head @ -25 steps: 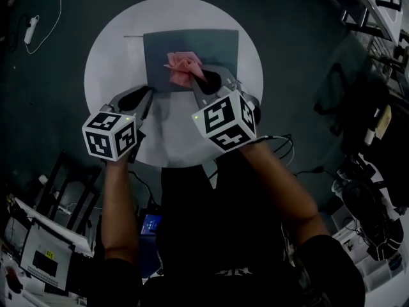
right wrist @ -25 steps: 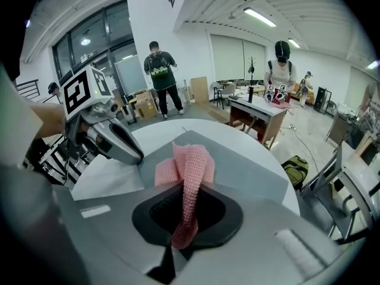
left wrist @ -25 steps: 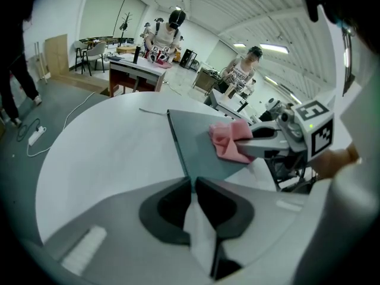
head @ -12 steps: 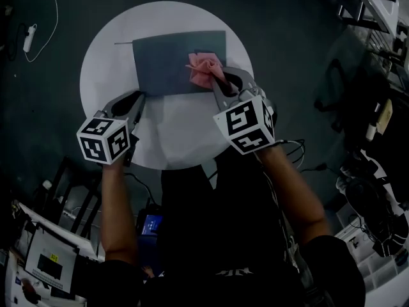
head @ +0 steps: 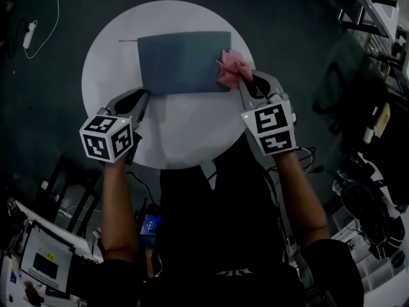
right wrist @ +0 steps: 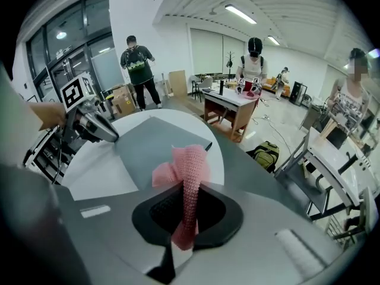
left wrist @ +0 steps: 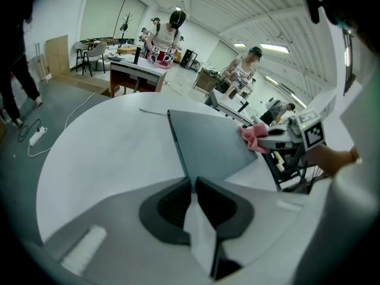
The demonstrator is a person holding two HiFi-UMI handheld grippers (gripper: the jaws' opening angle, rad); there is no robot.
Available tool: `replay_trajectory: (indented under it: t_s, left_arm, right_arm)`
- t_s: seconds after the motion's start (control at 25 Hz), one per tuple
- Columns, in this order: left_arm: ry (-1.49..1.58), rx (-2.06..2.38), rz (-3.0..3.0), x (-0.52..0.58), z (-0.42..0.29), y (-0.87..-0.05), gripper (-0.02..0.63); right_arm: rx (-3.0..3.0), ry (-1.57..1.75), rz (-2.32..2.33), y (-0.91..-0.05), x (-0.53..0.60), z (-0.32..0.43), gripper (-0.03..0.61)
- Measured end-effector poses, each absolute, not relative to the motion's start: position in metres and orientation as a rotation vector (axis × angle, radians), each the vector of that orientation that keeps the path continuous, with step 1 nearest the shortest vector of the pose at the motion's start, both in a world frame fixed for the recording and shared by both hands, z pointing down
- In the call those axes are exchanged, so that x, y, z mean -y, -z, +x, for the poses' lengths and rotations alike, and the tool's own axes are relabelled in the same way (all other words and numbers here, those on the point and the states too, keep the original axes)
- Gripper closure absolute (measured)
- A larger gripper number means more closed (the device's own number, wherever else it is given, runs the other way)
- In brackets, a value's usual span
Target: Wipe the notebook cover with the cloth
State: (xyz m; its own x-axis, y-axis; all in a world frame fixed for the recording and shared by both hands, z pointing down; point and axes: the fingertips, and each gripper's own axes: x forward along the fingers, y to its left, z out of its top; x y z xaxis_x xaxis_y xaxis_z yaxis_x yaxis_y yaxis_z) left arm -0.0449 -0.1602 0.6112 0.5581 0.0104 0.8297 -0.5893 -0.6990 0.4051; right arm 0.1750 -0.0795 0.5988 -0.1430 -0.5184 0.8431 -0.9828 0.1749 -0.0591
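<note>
Your round white table (head: 182,136) stands on a dark floor (head: 45,94), with a white power strip (head: 29,32) lying well off its left edge.

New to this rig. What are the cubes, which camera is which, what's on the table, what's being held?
No robot: a person holds a two-jaw gripper in each hand; the cubes are part of them. The head view looks down from the person's head; the two gripper views ride on the grippers, looking along their jaws. On the round white table lies a dark notebook. The right gripper is shut on a pink cloth at the notebook's right edge. The left gripper is shut at the notebook's near left corner, seemingly pinching it.
</note>
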Motion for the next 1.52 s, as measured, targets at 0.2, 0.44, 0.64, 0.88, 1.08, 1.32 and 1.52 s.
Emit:
replay_trajectory:
  t_s: [0.2,0.44,0.64,0.88,1.08,1.32,1.52]
  left_arm:
    - [-1.128,0.457,2.118,0.161,-0.045,-0.612,0.581]
    - [-1.101,0.451,2.128,0.160,-0.045,-0.611,0.581]
    - [-1.081,0.451,2.128,0.162,-0.052,-0.612,0.581]
    - [-1.052,0.455,2.128,0.163,-0.051,-0.612,0.581]
    - [-1.050,0.447,2.133,0.165,-0.055,-0.613,0.581]
    - [-1.039,0.434,2.123,0.165,-0.054,-0.613,0.578]
    - [-1.068,0.430,2.129,0.165,-0.052,-0.614,0.578]
  right_arm:
    - [1.890,-0.850,1.499,-0.560,0.102,0.156,0.569]
    - [2.103,-0.780,1.448,-0.525,0.156,0.085,0.569]
    - [2.209,-0.777,1.331,-0.531,0.193,0.013,0.569]
    - [2.167,-0.773,1.220,-0.574,0.210,-0.025,0.568]
    - [2.053,-0.680,1.153,-0.603,0.207,-0.029,0.569]
    - [2.038,-0.602,1.127,-0.605,0.204,-0.026,0.569]
    - [2.028,-0.609,1.138,-0.606,0.198,-0.004,0.569]
